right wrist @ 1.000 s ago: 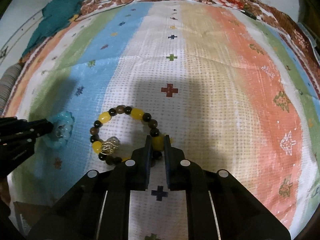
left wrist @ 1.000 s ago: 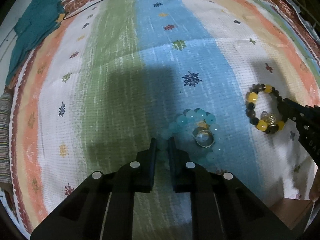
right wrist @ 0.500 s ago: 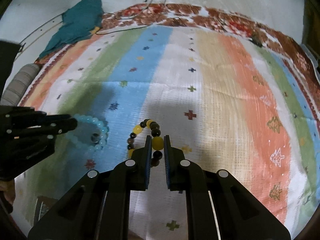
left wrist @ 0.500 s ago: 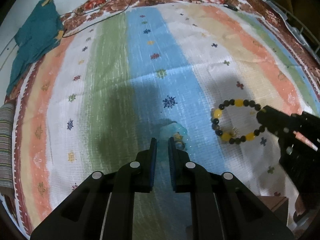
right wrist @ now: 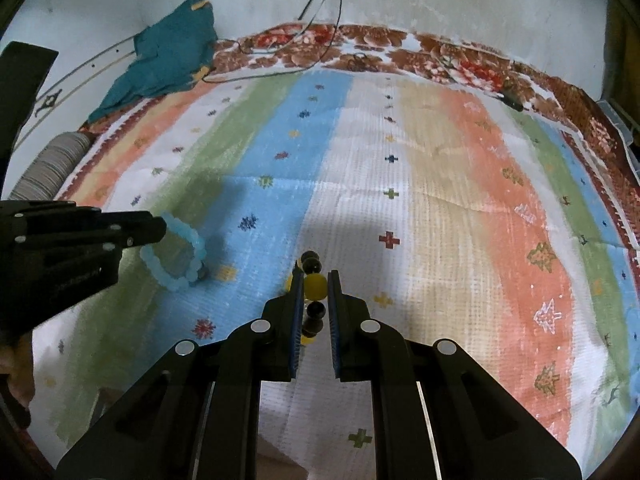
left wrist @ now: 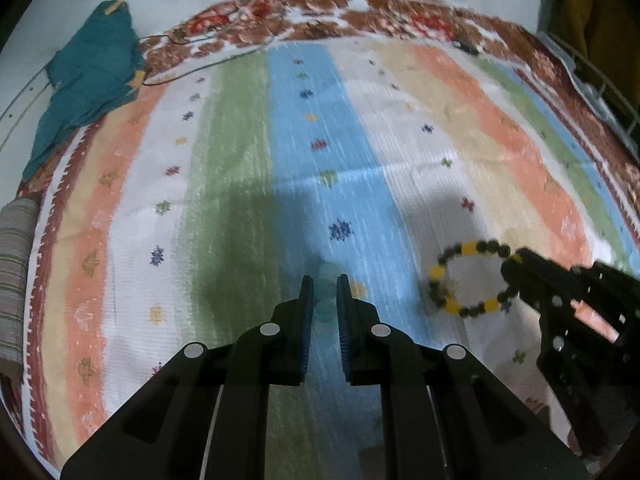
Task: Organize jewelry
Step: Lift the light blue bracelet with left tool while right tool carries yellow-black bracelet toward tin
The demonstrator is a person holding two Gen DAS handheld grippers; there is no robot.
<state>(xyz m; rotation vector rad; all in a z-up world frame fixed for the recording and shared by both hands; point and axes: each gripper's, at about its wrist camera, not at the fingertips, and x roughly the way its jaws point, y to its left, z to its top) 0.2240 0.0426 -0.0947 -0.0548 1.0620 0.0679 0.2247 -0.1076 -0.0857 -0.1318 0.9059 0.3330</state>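
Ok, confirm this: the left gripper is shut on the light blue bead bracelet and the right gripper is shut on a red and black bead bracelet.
One detail is wrong: the bracelet in the right gripper is a yellow and black bead bracelet, as both wrist views show. The left gripper is indeed shut on the light blue bead bracelet.

The pale blue bracelet [left wrist: 325, 292] blurs between the jaws, most of its loop hidden behind them.

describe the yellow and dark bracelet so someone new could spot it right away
Find the striped cloth that covers the surface. The right claw is shut on the beaded bracelet, a loop hanging from its tips. Its yellow and dark beads set it apart from the pale blue bracelet held by the left claw.
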